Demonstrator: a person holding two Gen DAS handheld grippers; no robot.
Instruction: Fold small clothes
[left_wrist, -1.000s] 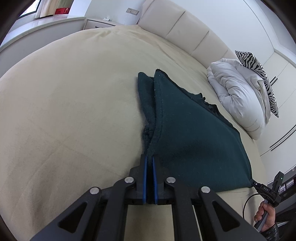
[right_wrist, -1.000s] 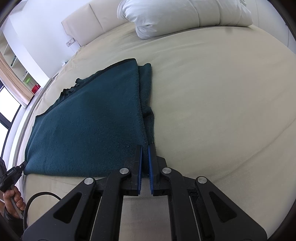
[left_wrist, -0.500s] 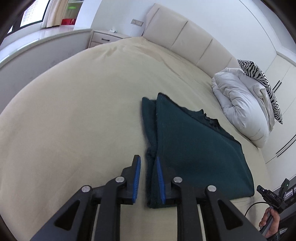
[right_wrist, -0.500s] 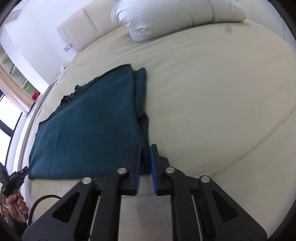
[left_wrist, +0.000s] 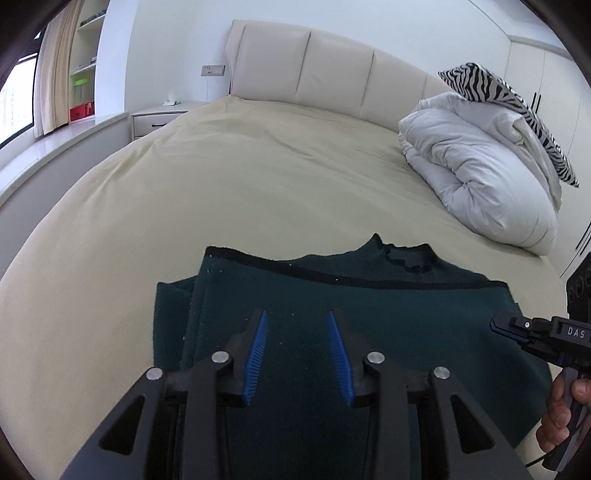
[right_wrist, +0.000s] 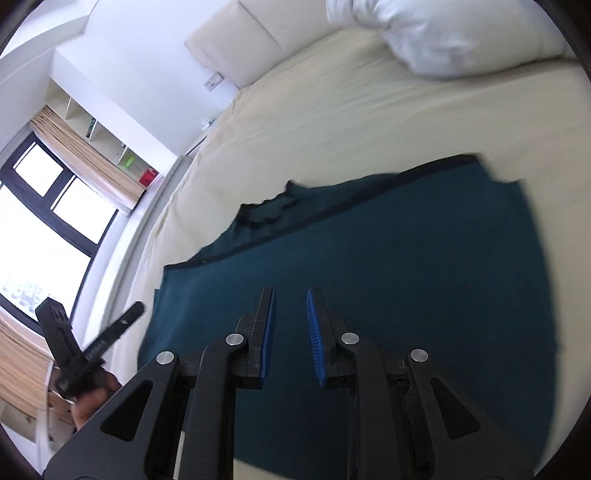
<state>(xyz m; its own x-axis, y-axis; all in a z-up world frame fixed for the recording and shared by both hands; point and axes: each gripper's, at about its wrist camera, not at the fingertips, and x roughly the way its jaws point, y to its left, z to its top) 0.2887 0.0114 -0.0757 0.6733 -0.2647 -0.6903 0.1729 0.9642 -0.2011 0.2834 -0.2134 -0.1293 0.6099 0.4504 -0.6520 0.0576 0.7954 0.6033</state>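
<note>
A dark teal knitted garment (left_wrist: 388, 306) lies folded flat on the cream bed (left_wrist: 221, 184), its black-trimmed edge and neckline on the far side. My left gripper (left_wrist: 296, 314) hovers over the garment's left part, its jaws opening with nothing between the blue pads. My right gripper (right_wrist: 291, 291) hangs above the same garment (right_wrist: 424, 258), open by a narrow gap and holding nothing. In the left wrist view the right gripper (left_wrist: 496, 328) shows at the right edge in a hand. The right wrist view is blurred and shows the left gripper (right_wrist: 135, 308) at lower left.
A rolled white duvet (left_wrist: 480, 173) with a zebra-print pillow (left_wrist: 498, 88) lies at the bed's far right by the padded headboard (left_wrist: 332, 62). A nightstand (left_wrist: 159, 118) and a window ledge stand on the left. A large window (right_wrist: 44, 221) is beyond the bed.
Both grippers let go of the garment's side edges, opened and moved over the garment. The views have swung toward the headboard, and the folded garment lies flat.
</note>
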